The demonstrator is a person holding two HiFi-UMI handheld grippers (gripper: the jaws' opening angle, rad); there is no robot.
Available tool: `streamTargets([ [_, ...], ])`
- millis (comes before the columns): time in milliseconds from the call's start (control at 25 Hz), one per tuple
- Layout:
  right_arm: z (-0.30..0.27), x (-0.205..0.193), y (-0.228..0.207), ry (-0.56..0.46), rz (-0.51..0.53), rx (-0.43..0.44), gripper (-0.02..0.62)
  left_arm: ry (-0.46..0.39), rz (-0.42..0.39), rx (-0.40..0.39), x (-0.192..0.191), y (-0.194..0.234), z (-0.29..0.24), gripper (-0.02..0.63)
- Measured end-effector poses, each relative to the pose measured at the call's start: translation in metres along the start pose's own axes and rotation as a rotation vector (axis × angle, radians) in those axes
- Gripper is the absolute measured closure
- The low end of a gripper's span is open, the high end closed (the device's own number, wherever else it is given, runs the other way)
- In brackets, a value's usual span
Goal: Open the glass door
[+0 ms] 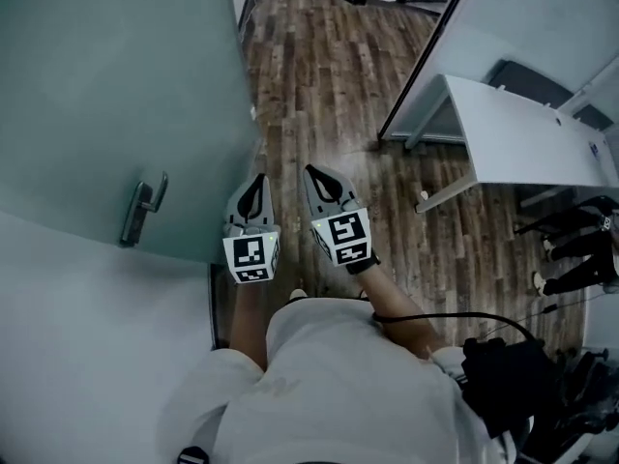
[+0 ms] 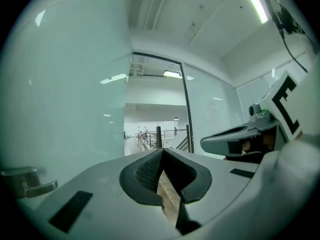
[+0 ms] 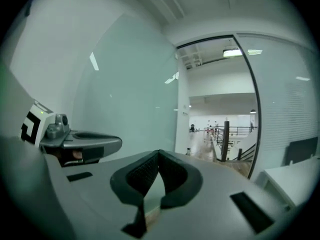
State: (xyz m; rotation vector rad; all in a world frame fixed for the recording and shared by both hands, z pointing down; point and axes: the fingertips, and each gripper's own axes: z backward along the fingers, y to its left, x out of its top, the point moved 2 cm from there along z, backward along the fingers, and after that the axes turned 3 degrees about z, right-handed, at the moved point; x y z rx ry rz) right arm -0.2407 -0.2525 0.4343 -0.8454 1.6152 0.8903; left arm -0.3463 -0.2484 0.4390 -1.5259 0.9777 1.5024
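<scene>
The frosted glass door (image 1: 106,95) stands swung open at the left of the head view, its metal lever handle (image 1: 142,211) on the near face. In the left gripper view the same handle (image 2: 27,182) shows at the lower left. My left gripper (image 1: 256,184) and right gripper (image 1: 314,174) are side by side over the wooden floor, right of the door's edge, both pointing through the doorway. Both are shut with nothing between the jaws. Neither touches the door. The open doorway (image 2: 157,109) lies straight ahead (image 3: 220,114).
A fixed glass partition with a dark frame (image 1: 426,56) bounds the doorway on the right. A white desk (image 1: 522,133) stands behind it. Dark bags and cables (image 1: 522,375) lie at the lower right. Stair railings (image 3: 227,134) stand far down the hall.
</scene>
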Motion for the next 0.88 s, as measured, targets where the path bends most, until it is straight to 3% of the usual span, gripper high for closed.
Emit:
streamTargets([
  [120, 0.039, -0.005, -0.056, -0.032, -0.033, -0.091, 0.594, -0.053, -0.045, -0.040, 0.026, -0.048, -0.023, 0.603],
  [240, 0.078, -0.011, -0.113, -0.065, -0.082, -0.164, 0.594, -0.104, -0.020, -0.105, 0.038, -0.102, -0.048, 0.603],
  [440, 0.150, -0.025, -0.190, -0.074, -0.118, -0.295, 0.594, -0.064, -0.069, -0.225, 0.044, -0.204, -0.062, 0.602],
  [640, 0.190, -0.042, -0.228, -0.072, -0.147, -0.393, 0.594, -0.072, -0.102, -0.282, 0.053, -0.250, -0.069, 0.601],
  [880, 0.208, -0.053, -0.254, -0.043, -0.153, -0.426, 0.594, -0.130, -0.047, -0.313, 0.084, -0.280, -0.065, 0.601],
])
